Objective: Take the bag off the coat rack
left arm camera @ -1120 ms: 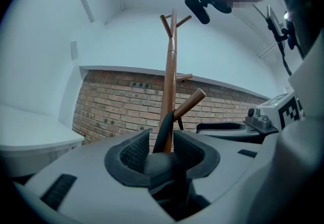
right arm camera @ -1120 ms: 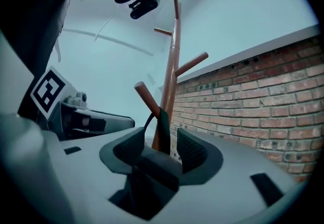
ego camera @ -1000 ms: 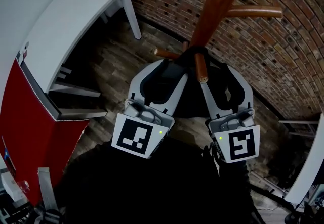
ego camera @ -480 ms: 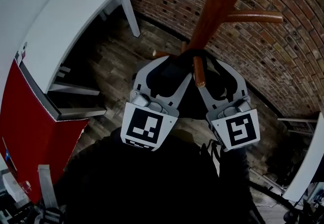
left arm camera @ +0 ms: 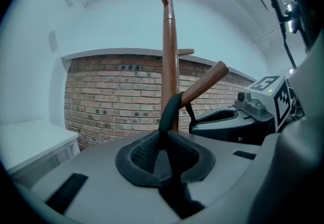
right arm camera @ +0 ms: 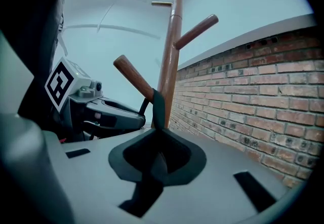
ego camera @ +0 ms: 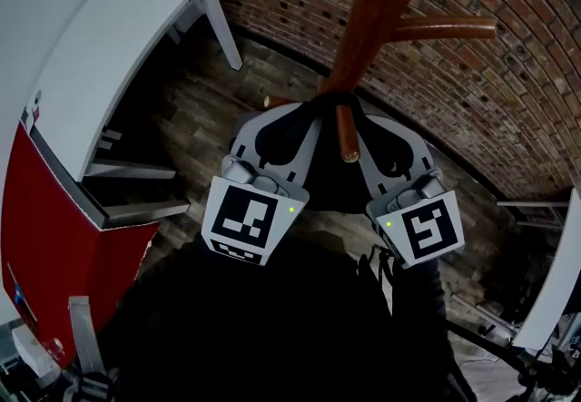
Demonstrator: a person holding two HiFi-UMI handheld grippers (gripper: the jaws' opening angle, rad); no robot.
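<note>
carrier: wooden coat rack (ego camera: pixel 381 10) | hanging on it: black bag strap (left arm camera: pixel 168 112), looped over a lower peg (ego camera: pixel 345 132) | floor (ego camera: pixel 200 105): dark planks, white table (ego camera: pixel 118 37) standing on it

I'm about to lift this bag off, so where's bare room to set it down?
The white tabletop beside the red cabinet looks bare. The floor between its leg and the coat rack is open. Crowded round the peg: left gripper and right gripper are closing on the bag strap.
</note>
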